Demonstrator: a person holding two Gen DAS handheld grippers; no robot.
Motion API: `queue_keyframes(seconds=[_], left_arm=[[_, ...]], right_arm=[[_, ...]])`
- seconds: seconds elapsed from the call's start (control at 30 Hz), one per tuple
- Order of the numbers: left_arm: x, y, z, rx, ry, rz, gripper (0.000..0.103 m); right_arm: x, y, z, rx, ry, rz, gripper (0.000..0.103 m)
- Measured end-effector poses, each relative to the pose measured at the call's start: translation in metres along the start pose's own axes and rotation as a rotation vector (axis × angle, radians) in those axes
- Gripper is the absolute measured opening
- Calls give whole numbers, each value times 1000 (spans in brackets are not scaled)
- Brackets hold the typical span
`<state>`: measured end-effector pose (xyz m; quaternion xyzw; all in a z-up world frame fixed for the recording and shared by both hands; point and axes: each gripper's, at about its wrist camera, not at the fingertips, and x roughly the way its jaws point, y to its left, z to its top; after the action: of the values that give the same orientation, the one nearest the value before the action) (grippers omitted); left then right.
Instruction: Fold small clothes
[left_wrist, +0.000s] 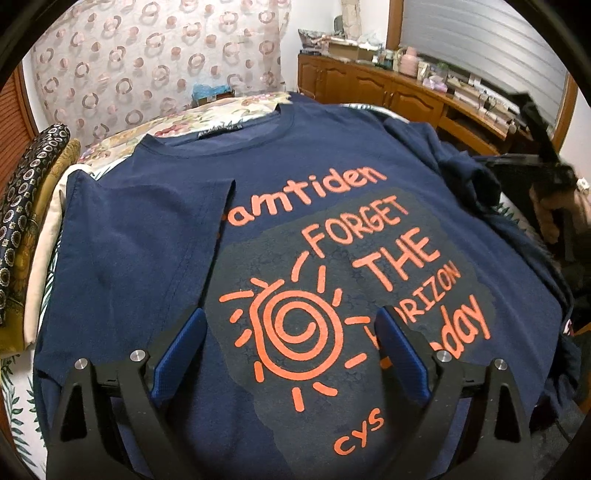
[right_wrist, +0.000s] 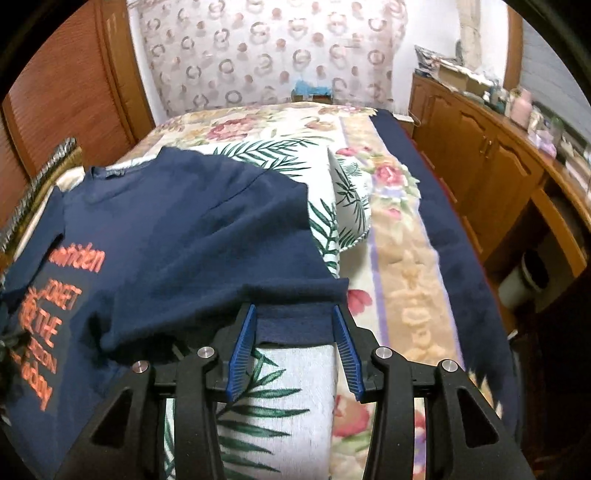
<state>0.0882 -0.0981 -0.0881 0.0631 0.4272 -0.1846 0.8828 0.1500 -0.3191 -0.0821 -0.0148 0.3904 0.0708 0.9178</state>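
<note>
One sleeve: already folded across navy T-shirt (left_wrist: 303, 177).
Left gripper (left_wrist: 291, 354): spread wide, empty, above print.
Right gripper (right_wrist: 293, 347): fingers apart, sleeve hem (right_wrist: 295, 328) between; close squarely, fold inward flat.

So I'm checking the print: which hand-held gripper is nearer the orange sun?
Left. The left hand-held gripper hovers open right over the sun; the right one is off at the sleeve hem.

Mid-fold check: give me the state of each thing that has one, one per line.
Navy T-shirt: print side up on the bed, one sleeve folded in over the chest.
Other sleeve: spread out, hem between the right fingers.
Left gripper: open, above the sun print.
Right gripper: open, not clamped.
</note>
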Motion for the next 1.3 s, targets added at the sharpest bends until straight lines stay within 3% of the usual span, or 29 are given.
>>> queue_keyframes(seconds=[0.03,0.07,0.17,0.27,0.43,0.63,0.8,1.03,1.17,1.3], left_arm=[[-3,2,0,-5,-15,-6,94],[-6,3,0,-8,-29,-5,94],[-14,11,2,-21,-73,14,94],[-25,21,4,-48,-119,27,94],[-41,34,4,-83,-192,59,94],[-48,47,6,-115,-198,65,94],[-53,56,2,-139,-202,62,94],[-55,62,-3,-152,-200,59,94],[-56,63,-6,-152,-198,62,94],[-57,66,-7,-158,-200,67,94]], right_arm=[[-2,1,0,-26,-9,-13,38],[-3,5,0,-54,-15,-10,26],[-5,17,-1,-127,-7,7,7],[-7,22,2,-168,-2,3,2],[-35,32,16,-183,-106,58,2],[-77,73,34,-257,-216,130,2],[-86,119,45,-358,-233,216,2],[-60,159,68,-425,-184,340,2],[-49,159,73,-433,-174,298,24],[-45,155,71,-405,-161,246,27]])
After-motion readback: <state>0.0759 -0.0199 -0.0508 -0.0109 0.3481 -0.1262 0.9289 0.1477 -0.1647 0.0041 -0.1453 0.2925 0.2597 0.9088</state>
